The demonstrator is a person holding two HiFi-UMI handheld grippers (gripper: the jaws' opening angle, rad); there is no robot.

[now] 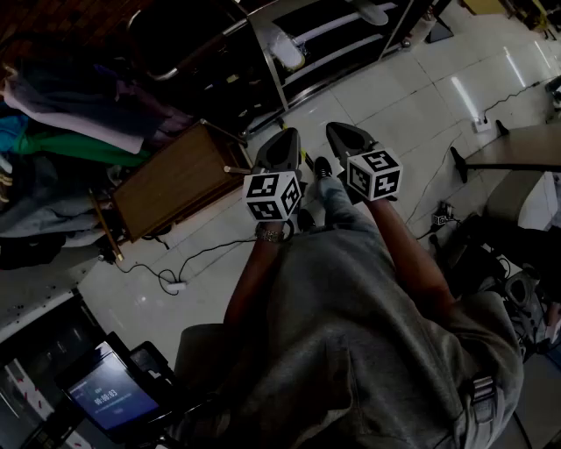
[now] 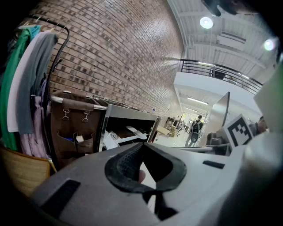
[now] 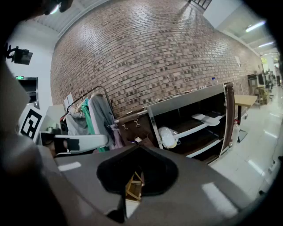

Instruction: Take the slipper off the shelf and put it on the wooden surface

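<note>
1. Head view: the shelf [image 1: 267, 63] stands at twelve o'clock, well apart from both grippers.
2. The wooden surface [image 1: 175, 180] lies at nine o'clock.
3. The left gripper [image 1: 285, 140] and right gripper [image 1: 344, 133] are closed and empty; open one wide before reaching.
4. The slipper [image 3: 211, 118] rests on a shelf board; I would pinch its side edge.

**Head view.** The frame is very dark.
- The black metal-framed shelf [image 1: 266, 61] is cut off by the upper edge, and its inside is mostly lost in shadow.
- The flat white slipper [image 1: 372, 10] on it is clipped by the same edge.
- A white rounded bundle [image 1: 282, 42] on the shelf could not be identified.
- The hanging clothes [image 1: 70, 131] are cut by the left edge.
- The text on the blue-lit screen [image 1: 110, 395] is too small to be read.

**Left gripper view.**
- The shelf's lower part is hidden behind the grey left gripper [image 2: 142, 143].
- A pinkish patch [image 2: 139, 176] in its jaw hollow could not be identified.

**Right gripper view.**
- A pale wooden frame [image 3: 134, 185] is seen only in part, through the hollow of the right gripper [image 3: 139, 145].
</note>
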